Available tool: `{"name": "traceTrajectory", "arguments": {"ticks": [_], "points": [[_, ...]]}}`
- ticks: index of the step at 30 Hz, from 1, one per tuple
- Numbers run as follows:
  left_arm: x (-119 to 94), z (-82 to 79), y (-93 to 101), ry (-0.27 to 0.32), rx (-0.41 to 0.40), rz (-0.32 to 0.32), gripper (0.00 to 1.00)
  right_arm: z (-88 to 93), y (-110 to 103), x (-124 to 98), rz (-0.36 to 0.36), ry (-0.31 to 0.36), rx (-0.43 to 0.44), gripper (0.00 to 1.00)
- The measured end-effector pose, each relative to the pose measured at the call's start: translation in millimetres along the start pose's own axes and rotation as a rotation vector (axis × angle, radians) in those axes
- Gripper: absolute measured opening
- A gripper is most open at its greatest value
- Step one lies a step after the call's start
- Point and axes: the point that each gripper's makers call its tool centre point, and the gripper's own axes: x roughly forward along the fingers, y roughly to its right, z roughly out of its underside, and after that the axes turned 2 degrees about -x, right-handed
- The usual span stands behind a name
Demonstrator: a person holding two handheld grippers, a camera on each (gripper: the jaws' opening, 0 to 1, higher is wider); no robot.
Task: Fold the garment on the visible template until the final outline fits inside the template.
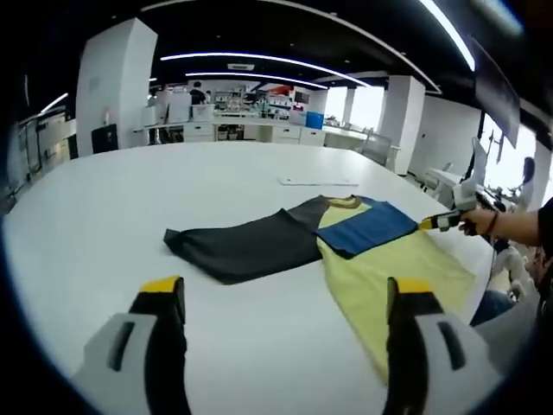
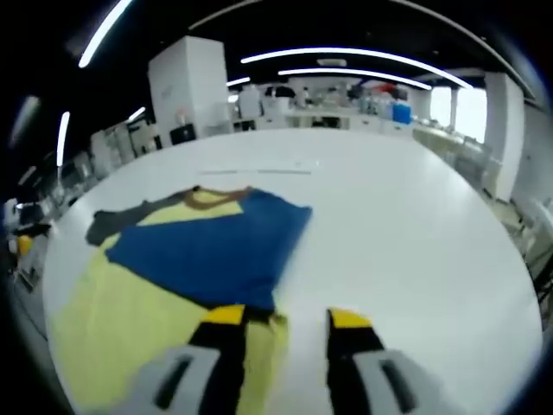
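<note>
Holding your right gripper [image 2: 281, 322] low over the near edge of the garment [image 2: 173, 259], you have its jaws spread with nothing between them; the left jaw sits over the yellow cloth at the tip of the folded-in blue sleeve [image 2: 207, 246], the right jaw over bare table [image 2: 406, 225]. Motion blur here makes it hard to tell if either jaw touches fabric. Your left gripper [image 1: 285, 303] is also spread and empty, well apart from the shirt, which lies flat mid-table with the dark sleeve [image 1: 238, 246] still stretched out. A pale flat sheet [image 1: 318, 181] lies beyond the collar, possibly the template.

Risks: closing now could pinch both layers and drag the blue fold open. Pulling one-handed could skew the whole shirt, since nothing pins it. The dark sleeve still needs folding in.
</note>
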Motion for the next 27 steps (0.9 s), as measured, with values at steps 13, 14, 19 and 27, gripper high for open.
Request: {"name": "traceTrajectory", "arguments": {"ticks": [13, 14, 19, 27], "points": [[17, -2.6, -32.3, -0.017, -0.034, -0.049, 0.95, -28.8, -35, -43, -0.134, 0.142, -0.087, 0.88], [19, -2.4, -34.7, -0.018, -0.036, -0.054, 0.94, -29.1, -40, -47, -0.141, 0.149, -0.093, 0.9], [30, -0.6, -49.9, -0.027, -0.039, -0.08, 0.91, -30.7, -57, -62, -0.199, 0.17, -0.132, 0.99], [43, -0.8, -85.0, -0.017, -0.046, -0.147, 0.83, -23.3, -74, -88, -0.211, 0.169, -0.153, 0.99]]}}
